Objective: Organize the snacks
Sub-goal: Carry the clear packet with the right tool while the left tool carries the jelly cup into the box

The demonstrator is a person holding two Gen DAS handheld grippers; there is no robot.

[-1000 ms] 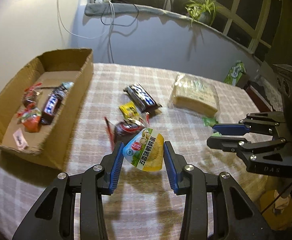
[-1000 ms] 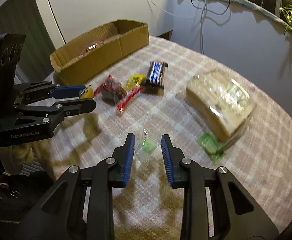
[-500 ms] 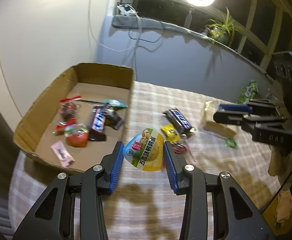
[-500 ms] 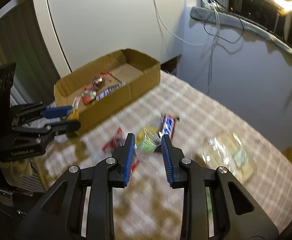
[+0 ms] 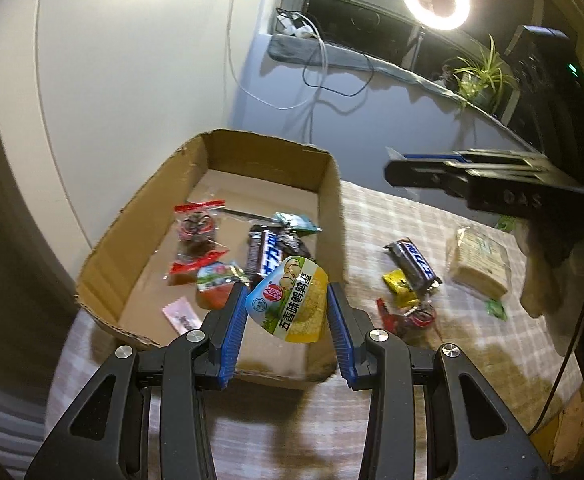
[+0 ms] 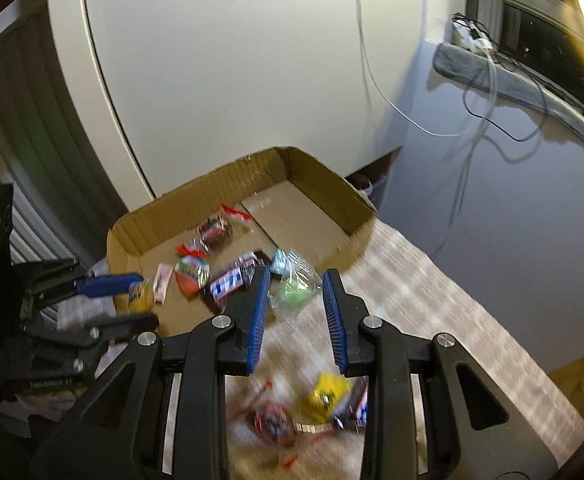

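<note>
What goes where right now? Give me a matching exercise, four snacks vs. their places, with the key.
Things:
1. yellow-green pouch
2. clear bag with green candy
3. pink sachet
4. wafer pack

Places:
A. on the checked tablecloth, outside the box
B. held in the right claw
C. on the floor of the cardboard box
D. held in the left claw

Pairs: 1-D, 2-B, 3-C, 4-A

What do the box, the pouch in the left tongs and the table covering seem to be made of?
Box: corrugated cardboard, matte brown, with ragged torn edges.
Pouch in the left tongs: probably plastic film, glossy, printed, crinkled.
Table covering: seemingly woven cloth, matte, in a pale check.
</note>
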